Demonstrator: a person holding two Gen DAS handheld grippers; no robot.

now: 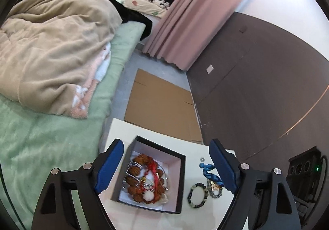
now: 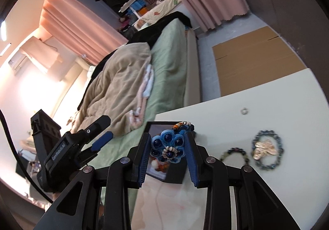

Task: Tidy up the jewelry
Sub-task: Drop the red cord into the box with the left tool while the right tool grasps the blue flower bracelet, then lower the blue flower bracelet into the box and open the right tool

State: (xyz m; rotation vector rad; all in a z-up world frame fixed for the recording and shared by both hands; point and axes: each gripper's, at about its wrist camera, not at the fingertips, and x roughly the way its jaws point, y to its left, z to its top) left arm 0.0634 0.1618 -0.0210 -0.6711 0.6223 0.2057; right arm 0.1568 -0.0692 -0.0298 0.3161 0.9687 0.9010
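Though crowded, box (image 1: 181,180) of bracelets (image 1: 144,178)

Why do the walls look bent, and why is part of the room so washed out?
Both views are fisheye, so the curtain and table edge curve. In the right wrist view, lamp glare bleaches the wall at left. In the left wrist view, the jewelry box is slightly motion-blurred. The blue flower ornament in the right gripper looks sharp.
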